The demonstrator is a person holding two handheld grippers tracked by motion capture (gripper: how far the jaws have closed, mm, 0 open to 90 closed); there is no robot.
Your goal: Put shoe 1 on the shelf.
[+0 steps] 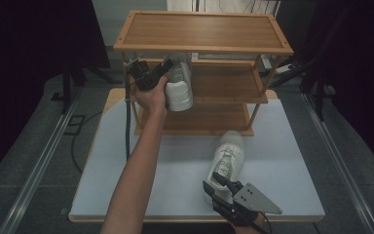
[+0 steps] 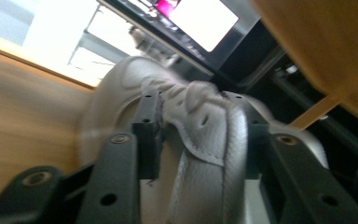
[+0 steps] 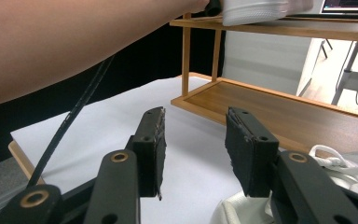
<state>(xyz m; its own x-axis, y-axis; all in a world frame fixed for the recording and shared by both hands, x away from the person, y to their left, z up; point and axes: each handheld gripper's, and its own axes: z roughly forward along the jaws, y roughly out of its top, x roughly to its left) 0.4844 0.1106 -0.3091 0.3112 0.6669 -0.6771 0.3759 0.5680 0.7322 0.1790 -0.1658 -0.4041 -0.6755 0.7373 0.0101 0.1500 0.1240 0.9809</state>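
Observation:
A white sneaker [image 1: 180,85] hangs heel-down at the left end of the wooden rack's middle shelf [image 1: 229,83]. My left gripper [image 1: 161,70] is shut on it; in the left gripper view the jaws pinch the shoe's padded collar [image 2: 205,140]. Whether its sole rests on the shelf I cannot tell. A second white sneaker [image 1: 229,153] lies on the white table [image 1: 121,165], toe towards the rack. My right gripper [image 1: 220,184] sits just in front of its heel, open, with nothing between its fingers. That shoe's laces [image 3: 349,172] show at the lower right of the right gripper view.
The three-tier bamboo rack [image 1: 202,29] stands at the table's far side, its top and bottom shelf [image 1: 209,119] bare. A black cable [image 1: 127,126] hangs from the left gripper down past the rack's left posts. Dark floor and rails flank the table.

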